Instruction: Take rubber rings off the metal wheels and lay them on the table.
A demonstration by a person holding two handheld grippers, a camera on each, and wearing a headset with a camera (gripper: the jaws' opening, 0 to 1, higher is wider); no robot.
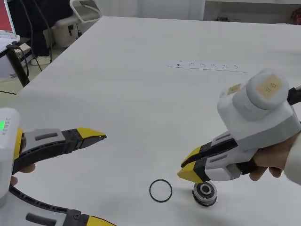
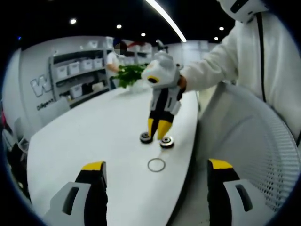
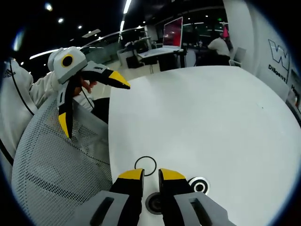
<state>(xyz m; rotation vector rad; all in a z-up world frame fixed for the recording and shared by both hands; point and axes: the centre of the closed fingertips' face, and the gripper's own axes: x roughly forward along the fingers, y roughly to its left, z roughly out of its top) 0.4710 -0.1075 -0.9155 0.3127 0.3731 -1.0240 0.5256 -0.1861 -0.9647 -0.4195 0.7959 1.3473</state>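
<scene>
A black rubber ring (image 1: 160,190) (image 2: 156,165) (image 3: 145,165) lies flat on the white table (image 1: 141,94). One metal wheel (image 1: 205,193) (image 2: 166,141) (image 3: 198,185) stands just right of it. A second wheel (image 2: 146,138) (image 3: 154,202) shows on the table through the gap of my right gripper's jaws. My right gripper (image 1: 182,169) (image 2: 157,132) (image 3: 151,175) hovers over the wheels, its jaws a narrow gap apart with nothing between them. My left gripper (image 1: 99,179) (image 2: 157,165) (image 3: 94,108) is held wide open and bare at the table's near left edge.
A white power strip (image 1: 207,66) lies farther back on the table. A white mesh chair (image 2: 249,141) (image 3: 61,165) stands by the near edge. A laptop (image 3: 172,33) sits at the far end, with shelves (image 2: 75,75) and people beyond.
</scene>
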